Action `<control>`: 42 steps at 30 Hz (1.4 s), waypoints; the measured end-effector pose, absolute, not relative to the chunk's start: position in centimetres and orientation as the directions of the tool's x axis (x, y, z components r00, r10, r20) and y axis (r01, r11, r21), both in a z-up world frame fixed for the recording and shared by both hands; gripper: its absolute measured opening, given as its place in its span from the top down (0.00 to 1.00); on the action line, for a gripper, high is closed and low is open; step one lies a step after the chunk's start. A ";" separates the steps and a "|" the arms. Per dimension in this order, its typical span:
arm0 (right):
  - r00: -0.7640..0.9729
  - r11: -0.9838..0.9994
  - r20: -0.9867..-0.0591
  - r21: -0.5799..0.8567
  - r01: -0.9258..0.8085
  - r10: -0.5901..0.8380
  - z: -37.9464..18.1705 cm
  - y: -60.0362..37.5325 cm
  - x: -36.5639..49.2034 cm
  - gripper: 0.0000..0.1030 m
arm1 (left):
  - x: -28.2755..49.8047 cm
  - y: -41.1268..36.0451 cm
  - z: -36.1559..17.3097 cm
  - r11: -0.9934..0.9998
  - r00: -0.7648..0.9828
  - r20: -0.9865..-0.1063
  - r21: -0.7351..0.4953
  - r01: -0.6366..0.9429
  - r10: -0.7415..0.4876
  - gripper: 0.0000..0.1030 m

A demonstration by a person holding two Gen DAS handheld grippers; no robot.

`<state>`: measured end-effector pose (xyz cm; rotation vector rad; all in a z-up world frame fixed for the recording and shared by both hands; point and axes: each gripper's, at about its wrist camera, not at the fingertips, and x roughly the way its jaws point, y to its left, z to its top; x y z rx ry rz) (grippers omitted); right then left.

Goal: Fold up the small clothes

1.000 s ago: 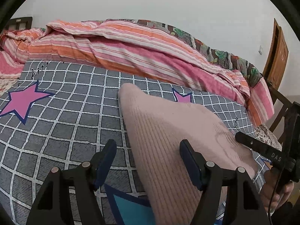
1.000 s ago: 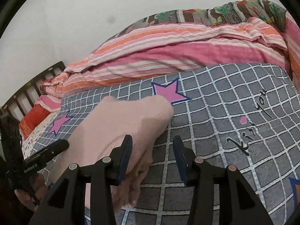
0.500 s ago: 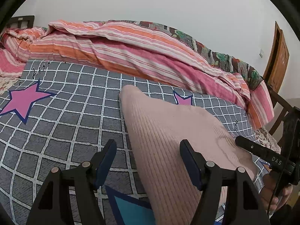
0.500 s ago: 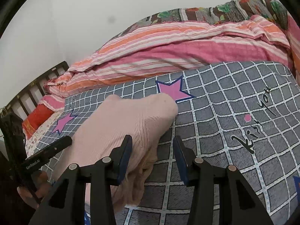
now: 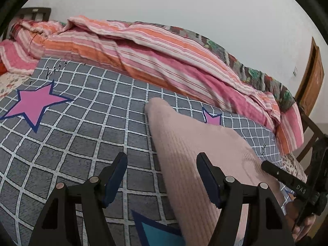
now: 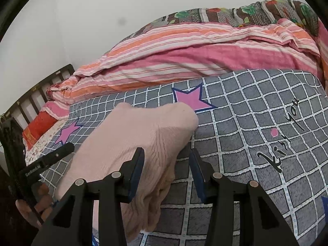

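Observation:
A pink ribbed knit garment lies on the grey checked blanket, stretching away from me. My left gripper is open over its left edge; the left pad is over blanket, the right pad over the knit. In the right wrist view the garment looks doubled over, with loose folds near the front. My right gripper is open astride its right edge, and neither pad presses the cloth. Each view shows the other gripper with a hand on it at the side.
A striped pink and orange quilt is heaped along the far side of the bed against the wall. A dark slatted bed rail is at the left and a wooden door at the right. Pink stars mark the blanket.
The left wrist view has tilted a little as the left gripper rolled. The garment lies as before, and both grippers keep the same opening.

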<state>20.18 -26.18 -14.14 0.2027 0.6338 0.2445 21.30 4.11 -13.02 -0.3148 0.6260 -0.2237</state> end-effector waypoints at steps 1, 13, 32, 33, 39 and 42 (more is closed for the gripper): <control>0.778 0.951 -0.560 0.262 -0.161 0.286 -14.2 -26.2 20.3 0.56 | 21.4 4.3 -13.0 0.928 0.789 -0.537 -0.358 0.105 -0.297 0.34; 0.769 0.958 -0.583 0.258 -0.128 0.260 -14.3 -25.8 22.3 0.56 | 22.8 4.2 -13.8 0.931 0.744 -0.592 -0.348 0.111 -0.310 0.35; 0.687 0.976 -0.700 0.208 -0.066 0.195 -16.2 -26.3 30.6 0.61 | 33.6 1.6 -14.8 0.964 0.682 -0.702 -0.264 0.015 -0.203 0.45; 0.688 0.978 -0.701 0.200 -0.063 0.188 -16.4 -26.3 30.9 0.61 | 33.9 1.6 -14.9 0.965 0.687 -0.699 -0.263 0.012 -0.199 0.47; 0.674 0.977 -0.718 0.210 -0.032 0.176 -17.6 -27.1 31.8 0.62 | 34.4 1.1 -15.2 0.971 0.697 -0.695 -0.237 0.007 -0.175 0.50; 0.681 0.977 -0.711 0.212 -0.028 0.174 -17.5 -27.2 31.6 0.62 | 34.0 1.0 -15.3 0.973 0.692 -0.700 -0.228 0.019 -0.178 0.49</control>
